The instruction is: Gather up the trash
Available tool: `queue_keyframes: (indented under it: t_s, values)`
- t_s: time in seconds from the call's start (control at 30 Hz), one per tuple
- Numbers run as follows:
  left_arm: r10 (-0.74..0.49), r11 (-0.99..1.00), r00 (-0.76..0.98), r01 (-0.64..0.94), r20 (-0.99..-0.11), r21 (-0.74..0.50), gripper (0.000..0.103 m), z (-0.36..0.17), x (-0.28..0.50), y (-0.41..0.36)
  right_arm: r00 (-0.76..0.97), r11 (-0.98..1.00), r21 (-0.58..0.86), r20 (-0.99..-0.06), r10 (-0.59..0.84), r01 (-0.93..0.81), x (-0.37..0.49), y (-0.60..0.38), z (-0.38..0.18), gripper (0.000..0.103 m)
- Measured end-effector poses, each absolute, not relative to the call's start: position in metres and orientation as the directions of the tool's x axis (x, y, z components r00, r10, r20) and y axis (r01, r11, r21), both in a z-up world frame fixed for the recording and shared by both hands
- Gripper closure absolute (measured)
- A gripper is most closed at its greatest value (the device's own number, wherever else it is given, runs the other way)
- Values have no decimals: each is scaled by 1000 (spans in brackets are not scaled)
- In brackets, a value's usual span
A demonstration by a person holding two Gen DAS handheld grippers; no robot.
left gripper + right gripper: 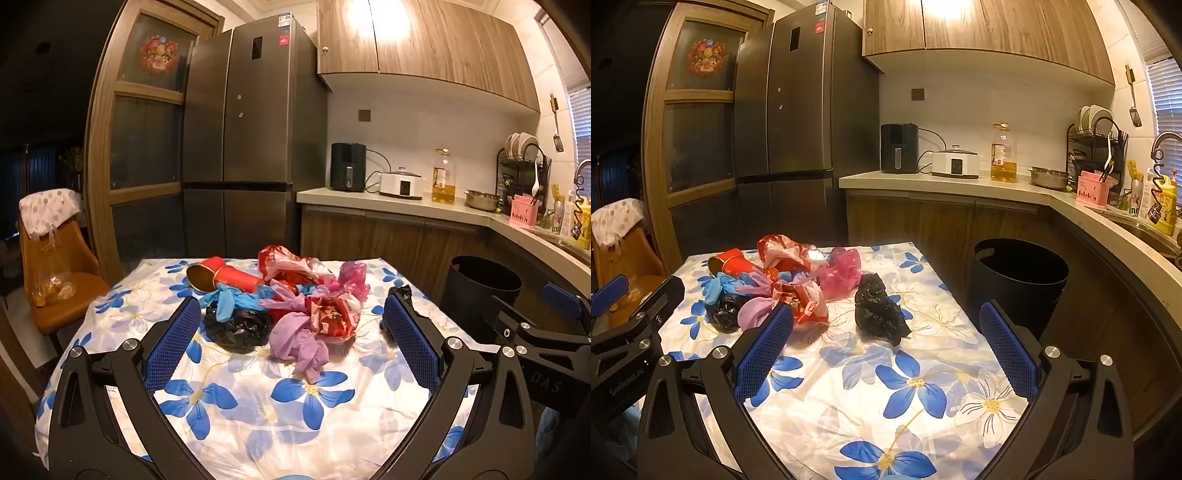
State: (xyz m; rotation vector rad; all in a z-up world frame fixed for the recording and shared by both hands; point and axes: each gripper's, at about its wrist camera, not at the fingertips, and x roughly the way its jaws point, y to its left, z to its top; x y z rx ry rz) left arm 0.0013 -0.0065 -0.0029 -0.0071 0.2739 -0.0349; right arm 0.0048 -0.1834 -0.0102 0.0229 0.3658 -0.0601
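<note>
A heap of trash lies on the flowered tablecloth (314, 406): a red tube (225, 278), a blue glove (227, 301), a black bag (236, 328), a purple bag (299, 343), a red-and-white wrapper (332, 315) and a pink bag (352, 278). My left gripper (291, 314) is open and empty, just short of the heap. In the right wrist view a second black bag (877, 312) sits apart, right of the heap (783, 284). My right gripper (884, 323) is open and empty, with this bag between and beyond its fingers. A black bin (1019, 280) stands on the floor right of the table.
A kitchen counter (960, 184) runs behind and to the right, with an air fryer (899, 153), an oil bottle (1003, 153) and a dish rack (1097, 147). A fridge (251, 147) stands behind the table. An orange chair (55, 273) with a plastic bag stands at the left.
</note>
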Motion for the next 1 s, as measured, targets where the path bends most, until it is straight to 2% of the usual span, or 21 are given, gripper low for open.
queue_keyframes:
  t_s: [1.0]
  values:
    - [-56, 998, 961, 54, -272, -14, 5, -3, 2, -12, 930, 996, 21, -359, -76, 90, 1, -188, -8, 5]
